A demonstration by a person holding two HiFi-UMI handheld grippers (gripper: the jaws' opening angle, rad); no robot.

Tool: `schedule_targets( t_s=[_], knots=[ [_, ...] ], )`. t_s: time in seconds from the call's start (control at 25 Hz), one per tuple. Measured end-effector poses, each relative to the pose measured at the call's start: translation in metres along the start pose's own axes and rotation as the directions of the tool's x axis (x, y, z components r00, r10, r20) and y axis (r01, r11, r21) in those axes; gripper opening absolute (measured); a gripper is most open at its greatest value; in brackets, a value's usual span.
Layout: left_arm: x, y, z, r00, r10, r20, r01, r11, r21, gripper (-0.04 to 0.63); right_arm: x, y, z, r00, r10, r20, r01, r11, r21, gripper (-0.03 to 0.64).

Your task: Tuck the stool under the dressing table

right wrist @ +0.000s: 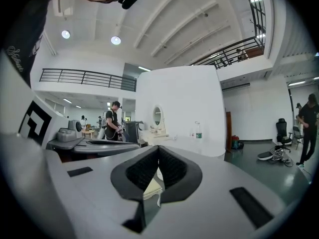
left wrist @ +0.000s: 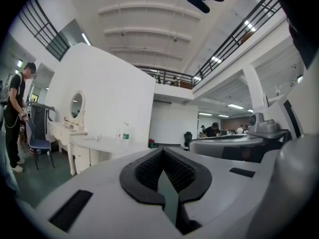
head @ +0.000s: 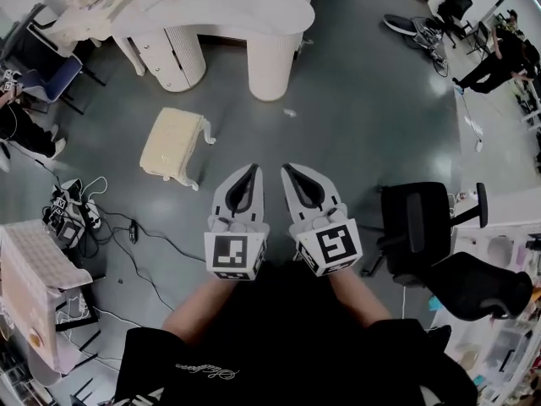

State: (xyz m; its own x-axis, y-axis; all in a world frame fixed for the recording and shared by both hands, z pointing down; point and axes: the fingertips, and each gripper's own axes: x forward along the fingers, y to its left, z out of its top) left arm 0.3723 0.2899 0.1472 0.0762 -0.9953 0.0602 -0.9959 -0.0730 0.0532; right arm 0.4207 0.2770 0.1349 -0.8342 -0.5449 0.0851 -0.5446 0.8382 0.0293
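Near: two grippers, left gripper (head: pixel 251 170) and right gripper (head: pixel 288 168), side by side, both fully closed, holding nothing. Farther left: one stool (head: pixel 173 145) on the floor, well apart from the one dressing table (head: pixel 254 19), far. Risk: an off-centre shove likely spins or tips the stool, and its legs catch the table's pedestal.
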Motion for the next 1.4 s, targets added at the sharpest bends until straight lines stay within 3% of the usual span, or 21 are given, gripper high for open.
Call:
schedule_targets(
  t_s=[0.36, 0.52, 0.64, 0.88, 1.16, 1.28, 1.4],
  knots=[
    [-0.027, 0.072, -0.02, 0.989, 0.143, -0.048, -0.145, 0.989, -0.028, 0.005, 0.053, 0.045, -0.017, 0.988, 0.145, -0.051, -0.143, 0.989, 0.034, 0.006],
    [-0.016, 0.092, -0.035, 0.979, 0.186, -0.088, -0.19, 0.981, -0.047, 0.005, 0.088, 0.046, -0.031, 0.967, 0.24, -0.082, -0.235, 0.97, 0.065, 0.006],
    [-0.005, 0.122, -0.035, 0.967, 0.234, -0.103, -0.237, 0.972, -0.015, 0.005, 0.126, 0.055, -0.033, 0.943, 0.321, -0.089, -0.317, 0.946, 0.063, 0.006],
    [0.01, 0.192, -0.036, 0.917, 0.363, -0.166, -0.37, 0.929, -0.015, 0.005, 0.196, 0.074, -0.031, 0.868, 0.482, -0.122, -0.479, 0.876, 0.049, 0.006],
    [0.026, 0.216, -0.056, 0.863, 0.424, -0.276, -0.434, 0.9, 0.026, 0.005, 0.242, 0.058, -0.038, 0.82, 0.555, -0.139, -0.551, 0.831, 0.073, 0.006],
    [0.025, 0.236, -0.053, 0.833, 0.471, -0.292, -0.482, 0.875, 0.035, 0.005, 0.257, 0.064, -0.041, 0.791, 0.593, -0.151, -0.588, 0.805, 0.084, 0.006],
    [0.028, 0.249, -0.05, 0.818, 0.492, -0.298, -0.502, 0.863, 0.046, 0.005, 0.271, 0.065, -0.041, 0.776, 0.614, -0.142, -0.607, 0.789, 0.096, 0.006]
  ],
)
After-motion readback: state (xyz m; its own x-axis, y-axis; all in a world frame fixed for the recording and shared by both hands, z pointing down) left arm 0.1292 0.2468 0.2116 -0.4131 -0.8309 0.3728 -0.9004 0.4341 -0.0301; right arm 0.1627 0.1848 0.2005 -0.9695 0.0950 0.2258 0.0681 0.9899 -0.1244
